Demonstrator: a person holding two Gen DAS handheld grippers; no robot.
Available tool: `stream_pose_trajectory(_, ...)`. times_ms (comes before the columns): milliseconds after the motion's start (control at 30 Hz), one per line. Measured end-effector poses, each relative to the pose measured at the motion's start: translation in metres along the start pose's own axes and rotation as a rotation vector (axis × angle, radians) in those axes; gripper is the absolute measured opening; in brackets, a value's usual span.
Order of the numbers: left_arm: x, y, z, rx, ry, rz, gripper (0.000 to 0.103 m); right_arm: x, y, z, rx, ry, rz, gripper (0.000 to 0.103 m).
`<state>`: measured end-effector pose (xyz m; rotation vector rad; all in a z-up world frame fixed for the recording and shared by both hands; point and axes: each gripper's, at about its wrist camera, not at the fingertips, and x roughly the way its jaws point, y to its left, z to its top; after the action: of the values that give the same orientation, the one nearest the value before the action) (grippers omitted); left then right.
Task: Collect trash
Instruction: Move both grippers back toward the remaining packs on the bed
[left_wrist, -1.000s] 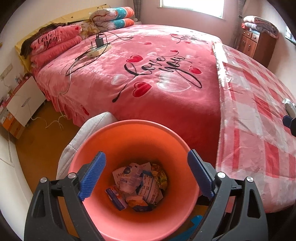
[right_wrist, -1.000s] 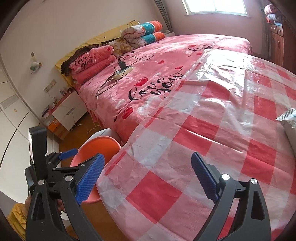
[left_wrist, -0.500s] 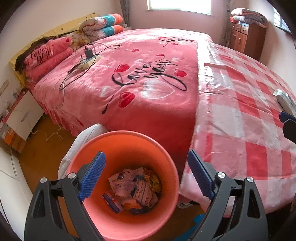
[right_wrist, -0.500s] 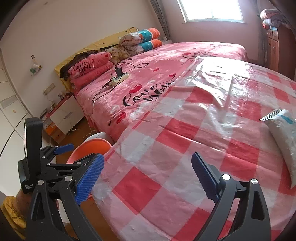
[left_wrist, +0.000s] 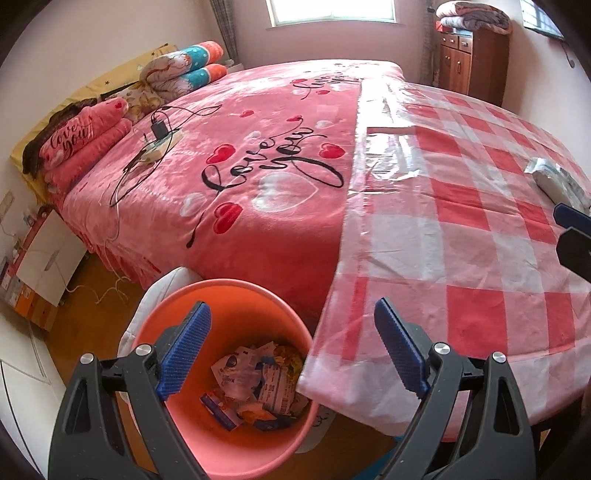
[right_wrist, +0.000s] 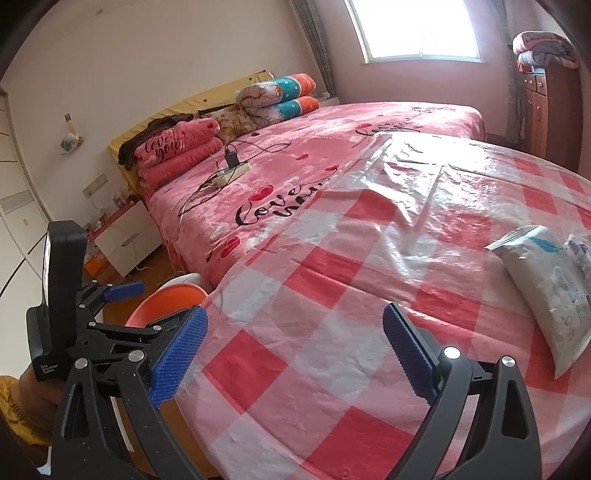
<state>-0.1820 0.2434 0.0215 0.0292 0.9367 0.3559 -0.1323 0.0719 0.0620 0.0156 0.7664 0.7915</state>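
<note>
- Left wrist view: the left gripper (left_wrist: 291, 350) stands wide open with nothing between its blue pads. It hangs above an orange bin (left_wrist: 184, 299) on the floor at the bed's near edge. Only this view looks into the bin: crumpled wrappers and small cartons (left_wrist: 255, 384) lie at its bottom. A red-and-white checked plastic sheet (left_wrist: 461, 236) covers the right part of the bed and droops over the bin's right rim. A white packet (left_wrist: 557, 181) lies on the sheet near the bed's right edge, just behind a blue tip of the right gripper (left_wrist: 572, 229).
- Right wrist view: the right gripper (right_wrist: 295, 354) is also wide open and empty, over the checked sheet (right_wrist: 332, 295) near the bed's near edge. The white packet (right_wrist: 543, 280) shows larger here, flat on the sheet at the right, with a second smaller wrapper (right_wrist: 580, 251) touching it, seen only here. The left gripper (right_wrist: 122, 291) appears at the left, held in a hand (right_wrist: 37, 391), above the bin's rim (right_wrist: 162, 299); the bin's inside is hidden.
</note>
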Motion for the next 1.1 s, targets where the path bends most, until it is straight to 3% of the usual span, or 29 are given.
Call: stream_pose_trajectory(1100,-0.021,-0.09,0.011,0.176,-0.025,-0.022,0.09,-0.052,-0.063,-0.01,0.095,-0.105,-0.013,0.095)
